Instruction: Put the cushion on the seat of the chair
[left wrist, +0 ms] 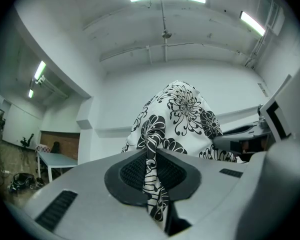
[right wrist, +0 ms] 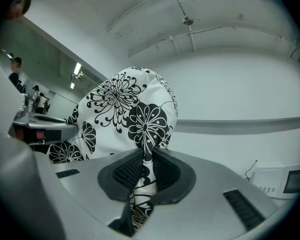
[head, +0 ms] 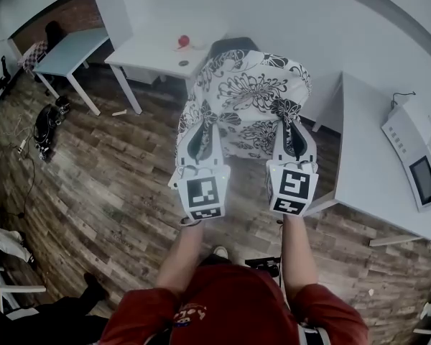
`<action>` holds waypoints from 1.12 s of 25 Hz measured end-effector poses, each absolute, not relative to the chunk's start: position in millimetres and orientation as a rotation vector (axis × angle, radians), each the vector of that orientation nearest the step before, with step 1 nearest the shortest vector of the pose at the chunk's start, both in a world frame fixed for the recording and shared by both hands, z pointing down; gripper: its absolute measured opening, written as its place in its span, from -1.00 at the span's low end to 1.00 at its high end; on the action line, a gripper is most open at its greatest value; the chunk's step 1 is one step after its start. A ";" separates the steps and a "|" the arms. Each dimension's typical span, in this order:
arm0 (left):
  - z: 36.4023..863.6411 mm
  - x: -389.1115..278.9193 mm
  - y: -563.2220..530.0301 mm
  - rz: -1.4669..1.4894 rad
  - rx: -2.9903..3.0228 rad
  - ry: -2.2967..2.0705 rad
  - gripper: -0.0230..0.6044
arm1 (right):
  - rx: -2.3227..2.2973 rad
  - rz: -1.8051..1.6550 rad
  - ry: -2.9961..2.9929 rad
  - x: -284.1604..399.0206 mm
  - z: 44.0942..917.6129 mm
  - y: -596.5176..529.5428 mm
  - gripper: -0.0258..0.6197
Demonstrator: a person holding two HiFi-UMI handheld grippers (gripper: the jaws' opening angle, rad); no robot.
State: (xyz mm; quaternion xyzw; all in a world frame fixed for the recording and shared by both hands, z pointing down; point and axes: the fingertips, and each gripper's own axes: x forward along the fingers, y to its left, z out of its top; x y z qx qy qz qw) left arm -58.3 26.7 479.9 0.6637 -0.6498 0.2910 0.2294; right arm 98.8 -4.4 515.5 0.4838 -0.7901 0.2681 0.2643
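Note:
A white cushion with black flower print [head: 248,99] is held up in the air in front of me by its two near corners. My left gripper [head: 205,129] is shut on the left corner, and the fabric [left wrist: 151,174] runs pinched between its dark pads. My right gripper [head: 290,129] is shut on the right corner, its fabric [right wrist: 146,169] squeezed the same way. The cushion [left wrist: 177,119] bulges beyond both sets of jaws [right wrist: 125,114]. A dark chair back [head: 228,46] shows just past the cushion's far edge; its seat is hidden behind the cushion.
A white table [head: 154,52] with a red object [head: 183,42] stands behind the chair. A light blue table [head: 72,49] is at the far left. A white desk [head: 373,157] with a microwave [head: 415,160] is on the right. Cables [head: 47,128] lie on the wood floor.

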 end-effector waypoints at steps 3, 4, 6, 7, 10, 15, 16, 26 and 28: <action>481.8 -58.3 25.2 0.786 1.843 -1.772 -0.77 | 1.319 0.708 -2.122 99.7 514.8 -3.2 -0.75; 484.0 -57.9 25.0 0.783 1.849 -1.762 -0.77 | 1.322 0.707 -2.115 100.5 516.4 -2.5 -0.75; 487.0 -57.3 24.4 0.781 1.860 -1.748 -0.77 | 1.328 0.705 -2.103 101.4 518.6 -2.4 -0.75; 486.3 -57.6 24.1 0.778 1.862 -1.746 -0.77 | 1.329 0.702 -2.100 101.1 517.5 -2.7 -0.75; 480.4 -58.5 24.5 0.770 1.863 -1.746 -0.77 | 1.332 0.690 -2.103 100.2 510.2 -3.3 -0.75; 481.1 -58.7 21.9 0.765 1.881 -1.739 -0.77 | 1.351 0.689 -2.101 100.4 511.7 -3.7 -0.75; 481.1 -59.1 22.0 0.765 1.880 -1.732 -0.77 | 1.350 0.691 -2.096 100.2 511.8 -2.8 -0.75; 473.8 -57.4 22.9 0.748 1.885 -1.697 -0.77 | 1.357 0.662 -2.063 102.8 497.9 -2.5 -0.75; 473.4 -57.5 22.5 0.745 1.891 -1.695 -0.77 | 1.364 0.662 -2.061 102.6 497.3 -2.8 -0.75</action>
